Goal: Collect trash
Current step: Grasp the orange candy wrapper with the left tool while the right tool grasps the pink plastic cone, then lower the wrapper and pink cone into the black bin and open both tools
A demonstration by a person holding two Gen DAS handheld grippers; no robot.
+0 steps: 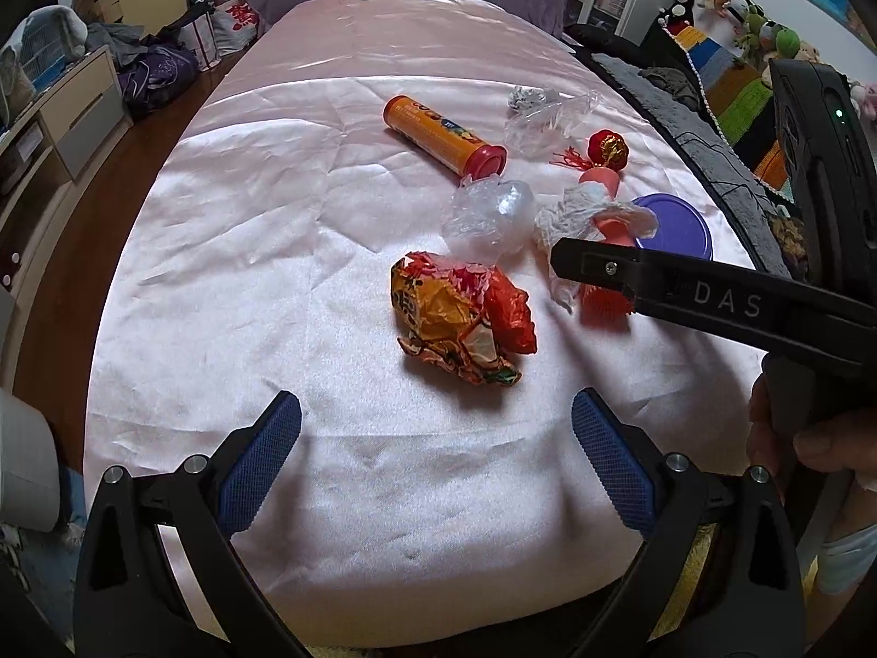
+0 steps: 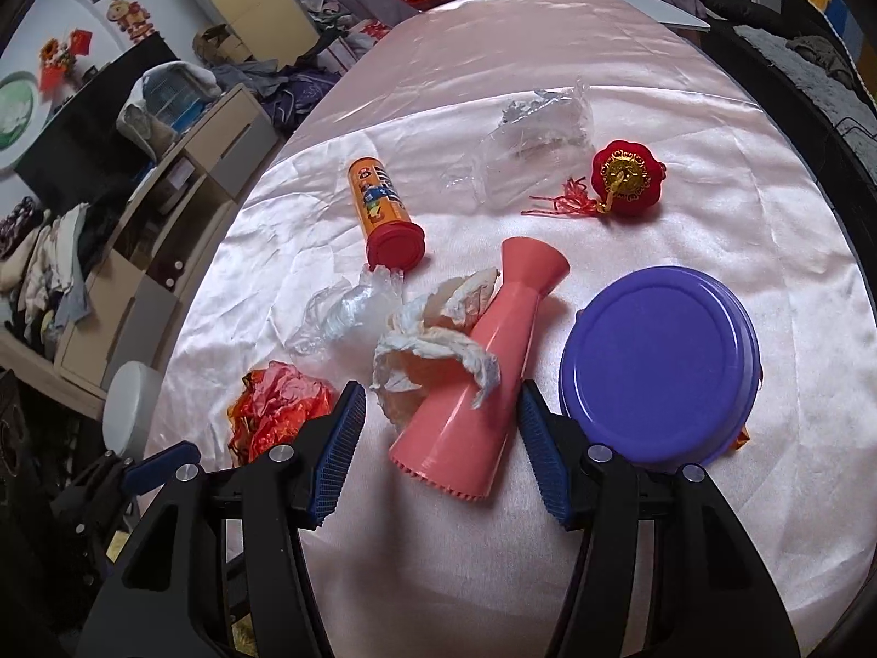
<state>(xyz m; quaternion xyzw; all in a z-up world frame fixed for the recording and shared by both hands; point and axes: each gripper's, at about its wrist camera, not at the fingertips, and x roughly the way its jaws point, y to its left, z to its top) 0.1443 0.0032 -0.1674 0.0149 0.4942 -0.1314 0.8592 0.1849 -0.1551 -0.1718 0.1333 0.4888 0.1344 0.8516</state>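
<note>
Right claw half open, blue pads either side of a salmon-pink plastic flared tube and not touching it. Draped over that tube, a crumpled white tissue. Just right of the tube, a round purple plastic lid. Left claw wide open and empty above the pink satin-covered counter, near its front edge. Beyond its pads, a crushed red-and-gold foil wrapper; farther in, a clear plastic wad and an orange tube with red cap.
</note>
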